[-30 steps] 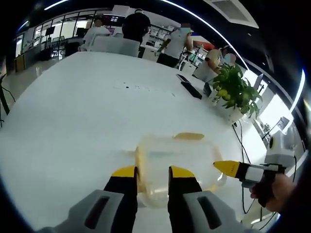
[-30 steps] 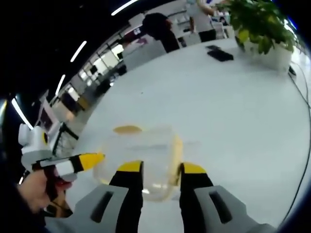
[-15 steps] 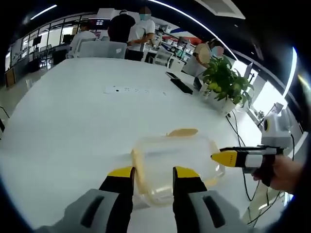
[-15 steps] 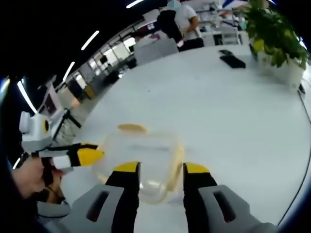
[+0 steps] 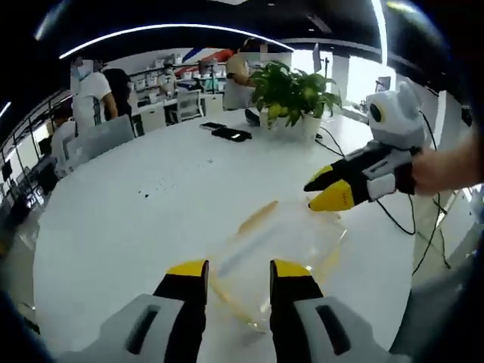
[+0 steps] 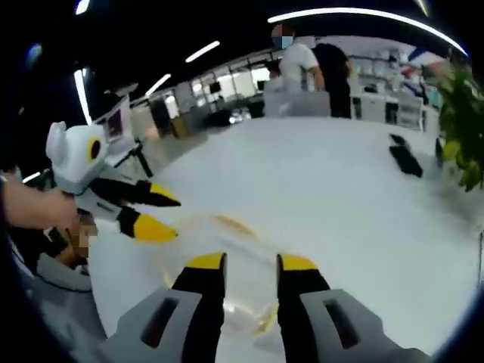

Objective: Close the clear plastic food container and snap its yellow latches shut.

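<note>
The clear plastic container (image 5: 281,240) lies on the white table (image 5: 106,219), blurred, with a yellow latch (image 5: 257,217) sticking out on its far side and another (image 5: 331,257) on its right. My left gripper (image 5: 239,270) is open, its yellow-tipped jaws straddling the container's near edge. The right gripper (image 5: 324,192), held by a hand (image 5: 446,168), is open just over the container's far right corner. In the right gripper view the container (image 6: 227,246) and a latch (image 6: 234,224) lie ahead of my open right gripper (image 6: 248,263). The left gripper (image 6: 162,215) hovers at the container's left side.
A potted plant (image 5: 291,91) and two dark flat devices (image 5: 231,134) sit on the table's far side, with cables (image 5: 393,219) trailing to the right. People (image 6: 302,64) and chairs stand beyond the far end. The table edge (image 6: 106,295) runs near left.
Both views have swung and rolled. In each view the other gripper now sits higher and closer over the container, its jaws spread. The container stays on the table.
</note>
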A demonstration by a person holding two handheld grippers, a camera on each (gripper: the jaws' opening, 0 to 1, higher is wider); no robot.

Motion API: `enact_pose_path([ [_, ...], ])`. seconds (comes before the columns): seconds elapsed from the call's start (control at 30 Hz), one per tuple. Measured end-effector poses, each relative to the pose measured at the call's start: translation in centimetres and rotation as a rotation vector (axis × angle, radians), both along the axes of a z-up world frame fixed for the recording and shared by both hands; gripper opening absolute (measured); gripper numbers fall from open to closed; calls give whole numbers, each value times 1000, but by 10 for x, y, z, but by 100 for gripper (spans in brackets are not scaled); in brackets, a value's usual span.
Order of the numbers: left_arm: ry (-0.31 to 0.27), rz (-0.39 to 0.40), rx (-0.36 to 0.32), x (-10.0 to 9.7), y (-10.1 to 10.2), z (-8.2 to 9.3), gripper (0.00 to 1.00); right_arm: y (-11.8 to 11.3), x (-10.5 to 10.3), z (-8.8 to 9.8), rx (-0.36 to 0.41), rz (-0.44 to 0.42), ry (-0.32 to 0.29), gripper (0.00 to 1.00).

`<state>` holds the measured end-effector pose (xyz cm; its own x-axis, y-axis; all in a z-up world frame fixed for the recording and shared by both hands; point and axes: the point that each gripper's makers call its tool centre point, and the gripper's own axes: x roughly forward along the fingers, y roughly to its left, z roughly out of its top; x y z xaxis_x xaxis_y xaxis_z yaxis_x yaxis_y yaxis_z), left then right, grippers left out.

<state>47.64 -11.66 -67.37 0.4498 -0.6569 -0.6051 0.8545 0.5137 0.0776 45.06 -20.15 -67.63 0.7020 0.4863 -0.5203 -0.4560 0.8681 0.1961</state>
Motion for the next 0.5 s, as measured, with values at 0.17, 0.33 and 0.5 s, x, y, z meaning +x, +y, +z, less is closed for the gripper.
enact_pose_path([
  [0.17, -14, -164, 27, -11, -19, -1, 25, 7, 4, -5, -38, 93, 6, 20],
  [0.33, 2, -225, 61, -16, -24, -8, 25, 7, 8, -7, -46, 125, 3, 19],
  [0.5, 14, -250, 70, -18, -26, -12, 25, 14, 8, -8, -48, 170, 3, 18],
])
